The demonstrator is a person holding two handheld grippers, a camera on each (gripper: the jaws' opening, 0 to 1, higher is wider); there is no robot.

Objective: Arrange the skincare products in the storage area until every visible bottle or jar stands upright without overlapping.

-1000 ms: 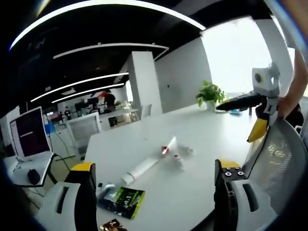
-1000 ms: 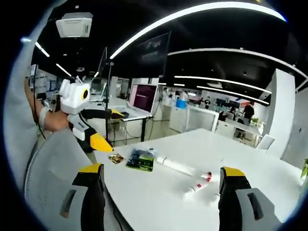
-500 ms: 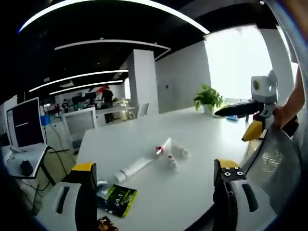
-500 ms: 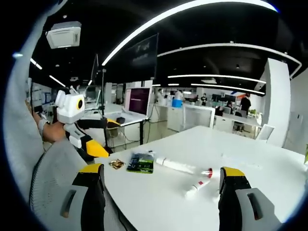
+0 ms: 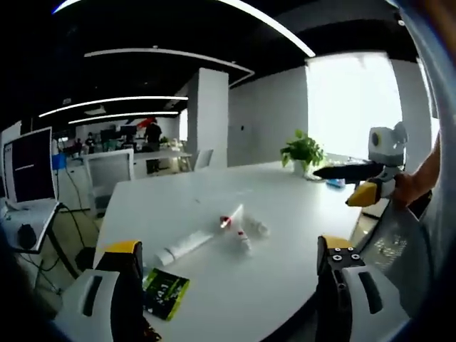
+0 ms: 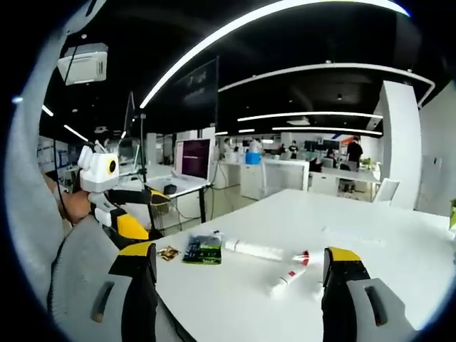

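Left gripper and right gripper: fingers spread wide, released, grasping nothing, held above the near edge of the white counter. Ahead between the left fingers: long white tube lying flat, small red-capped tubes lying touching beside it. Closer to the left finger: green packet. Same cluster between the right fingers, well apart from them.
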